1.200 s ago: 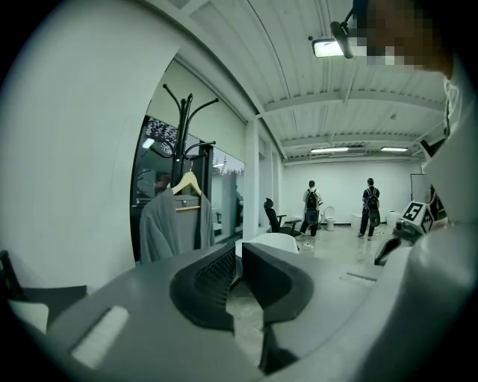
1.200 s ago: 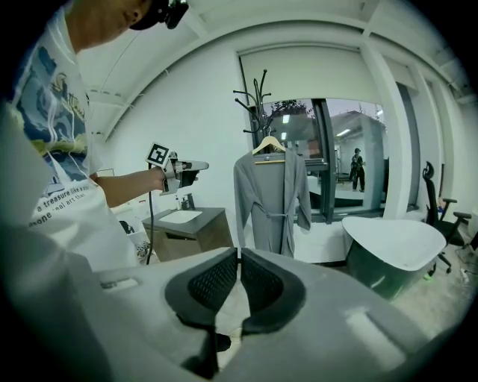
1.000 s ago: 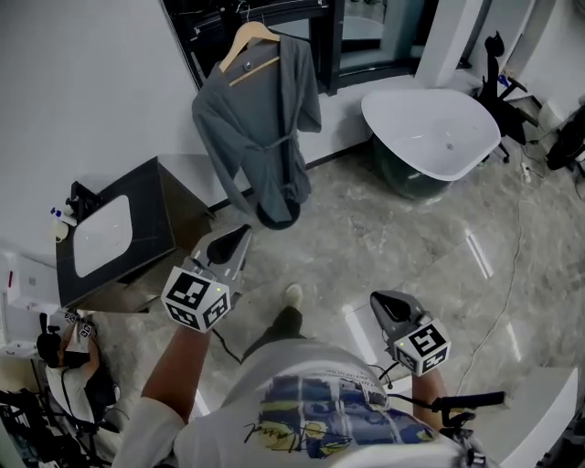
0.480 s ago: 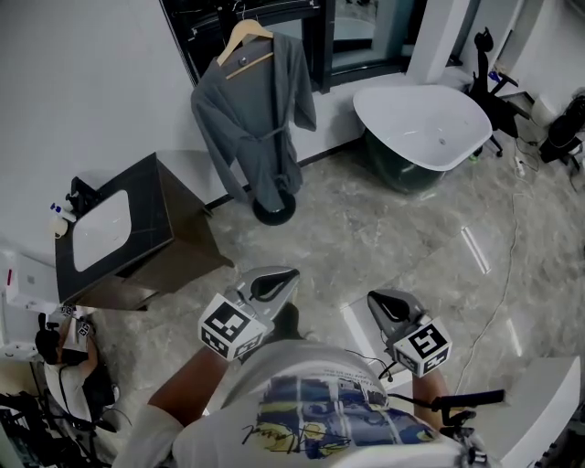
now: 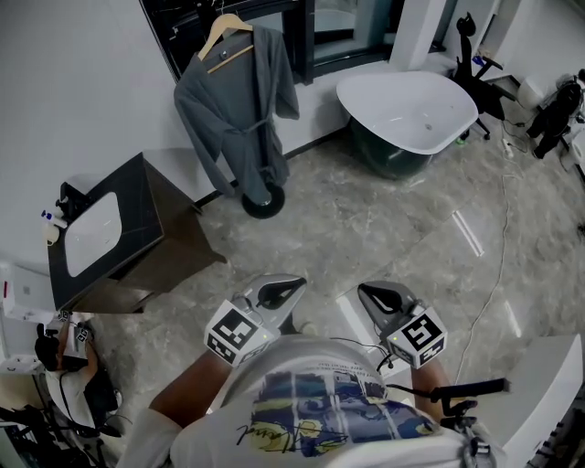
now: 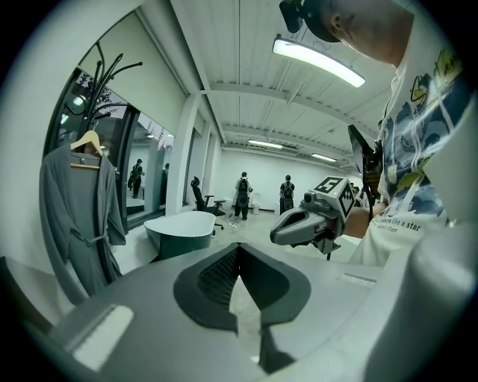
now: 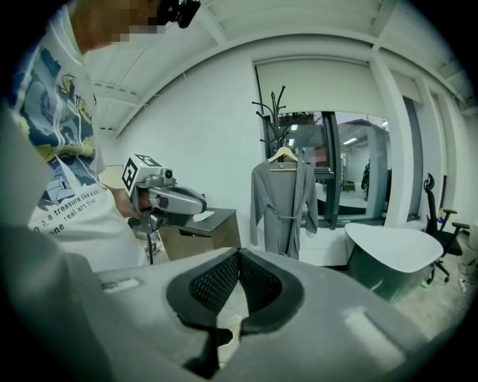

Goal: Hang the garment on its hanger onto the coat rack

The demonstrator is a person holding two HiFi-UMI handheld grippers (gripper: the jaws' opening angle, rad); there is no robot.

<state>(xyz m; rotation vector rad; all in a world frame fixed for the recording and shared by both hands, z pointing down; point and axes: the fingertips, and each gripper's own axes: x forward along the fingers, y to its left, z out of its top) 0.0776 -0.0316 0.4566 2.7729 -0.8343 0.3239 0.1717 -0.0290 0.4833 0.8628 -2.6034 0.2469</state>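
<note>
A bathroom showroom with a grey marble floor [image 5: 384,228] is seen from above. A white bathtub [image 5: 407,105] is set at the upper right of the head view, and a dark vanity cabinet [image 5: 101,233] with a white basin is placed at the left edge against the white wall.

The grey garment [image 5: 233,110], a belted robe, is found at the upper left of the frame, well apart from both tools. It is carried on a wooden hanger [image 5: 219,25], which is hung from the black coat rack [image 5: 263,203]; the rack's round base is seen on the floor under the hem.

The left gripper [image 5: 294,287] and the right gripper [image 5: 363,289] are held low in the frame, just in front of the person's printed T-shirt [image 5: 320,411], side by side and pointed toward the bathtub side. In each gripper view the two ribbed pads are seen pressed together at the tip, with nothing caught between them.
</note>
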